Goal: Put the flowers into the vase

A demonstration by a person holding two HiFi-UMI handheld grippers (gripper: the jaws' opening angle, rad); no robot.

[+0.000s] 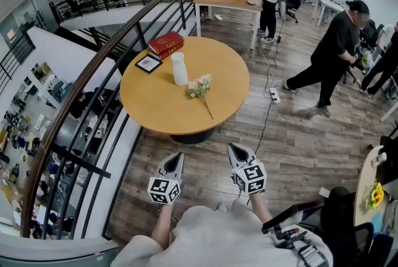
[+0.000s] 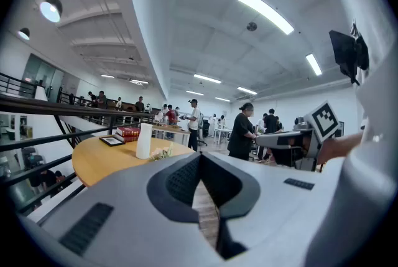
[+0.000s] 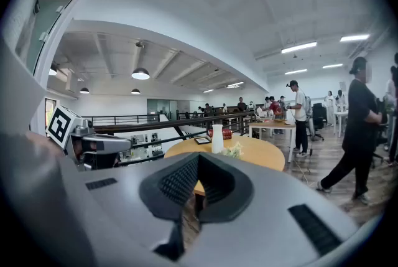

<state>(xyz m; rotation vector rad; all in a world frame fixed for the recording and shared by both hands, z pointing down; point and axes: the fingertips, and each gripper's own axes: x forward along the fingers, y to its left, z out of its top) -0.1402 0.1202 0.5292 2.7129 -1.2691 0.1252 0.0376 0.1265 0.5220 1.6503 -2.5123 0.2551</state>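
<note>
- Head view looks steeply down at one round wooden tabletop [image 1: 161, 107], set against a curved black railing [image 1: 118, 48] on a wood-plank floor [image 1: 298, 141].
- One white vase [image 1: 179, 68] stands upright near the middle of the tabletop.
- One small bunch of flowers [image 1: 200, 88], pale blooms on a thin stem, lies flat on the tabletop just beside the vase, on the side nearer the person. The stem points toward the near edge. Nothing is in the vase's mouth that can be seen.
- Two red books [image 1: 165, 45] lie stacked at the far edge, and one black framed picture [image 1: 148, 63] lies flat beside them.
- Two grippers are held side by side low in the view, over the floor and well apart from the tabletop, both pointing at it.
- Left hand-held gripper [image 1: 178, 155]: its own view shows the two jaws pressed together at the tips, with nothing between them.
- Right hand-held gripper [image 1: 234, 147]: its own view shows the jaws likewise pressed together and empty.
- Each gripper carries one cube with square markers.
- Both gripper views show the vase and flowers ahead in the distance.
- One person in black [image 1: 336, 48] strides across the floor at right; several more people stand around tables farther back.
</note>
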